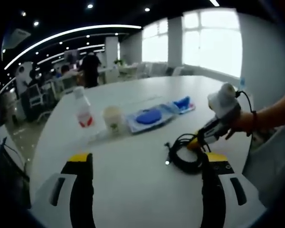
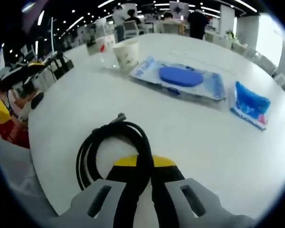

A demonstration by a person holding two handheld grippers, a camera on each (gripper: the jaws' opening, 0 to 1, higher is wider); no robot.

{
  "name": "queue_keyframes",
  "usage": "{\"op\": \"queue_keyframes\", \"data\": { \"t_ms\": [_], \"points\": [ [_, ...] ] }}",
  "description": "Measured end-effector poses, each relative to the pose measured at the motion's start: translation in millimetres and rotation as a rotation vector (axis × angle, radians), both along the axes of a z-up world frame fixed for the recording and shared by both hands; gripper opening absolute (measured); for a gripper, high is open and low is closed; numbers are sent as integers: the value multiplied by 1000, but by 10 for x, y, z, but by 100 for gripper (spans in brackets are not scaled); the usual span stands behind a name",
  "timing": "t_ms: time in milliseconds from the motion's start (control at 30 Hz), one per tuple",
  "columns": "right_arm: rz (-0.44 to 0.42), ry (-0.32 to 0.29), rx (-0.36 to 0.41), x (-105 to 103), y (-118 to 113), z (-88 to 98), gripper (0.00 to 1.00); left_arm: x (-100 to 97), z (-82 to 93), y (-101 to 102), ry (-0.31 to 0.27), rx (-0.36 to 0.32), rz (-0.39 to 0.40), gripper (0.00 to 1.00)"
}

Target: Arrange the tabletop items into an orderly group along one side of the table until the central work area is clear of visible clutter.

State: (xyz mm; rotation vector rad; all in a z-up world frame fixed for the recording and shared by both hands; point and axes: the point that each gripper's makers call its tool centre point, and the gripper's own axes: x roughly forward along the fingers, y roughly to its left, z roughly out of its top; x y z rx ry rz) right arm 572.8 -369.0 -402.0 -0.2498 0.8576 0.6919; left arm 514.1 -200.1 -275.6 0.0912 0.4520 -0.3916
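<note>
Right gripper view: right gripper [image 2: 143,183] closing its jaws on the coiled black cable [image 2: 115,142], loop lying flat on the white desk [image 2: 133,102] just ahead of the yellow-tipped jaws. Lying beyond it, toward the far edge: a flat blue-and-clear package [image 2: 180,78], a smaller blue packet [image 2: 251,105] off to one side, a paper cup [image 2: 127,54] standing upright, and a clear bottle with a red label [image 2: 100,50] just beside the cup.

Left gripper view: left gripper [image 1: 147,190] hovering over bare desk near the near edge, jaws spread wide and holding nothing. Reaching in from the right, the other gripper, gripped by a person's hand [image 1: 244,122], pinching the cable coil [image 1: 186,153]. Lined up further along the desk: bottle [image 1: 83,109], cup [image 1: 114,118], package [image 1: 149,117] and packet [image 1: 184,104]. Standing in the background office: people and chairs.
</note>
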Motion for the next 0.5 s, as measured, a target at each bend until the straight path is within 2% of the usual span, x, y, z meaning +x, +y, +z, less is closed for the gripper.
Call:
{"op": "queue_keyframes", "data": {
  "t_ms": [200,367,500],
  "points": [
    [-7,8,-13,-1,-5,-3,7,-2,-10,34,0,33,5,91],
    [-51,43,41,-13,-27,46,6,-15,-35,22,10,44,-1,91],
    [-56,47,53,-17,-69,116,5,-12,-42,10,12,49,-7,91]
  ]
}}
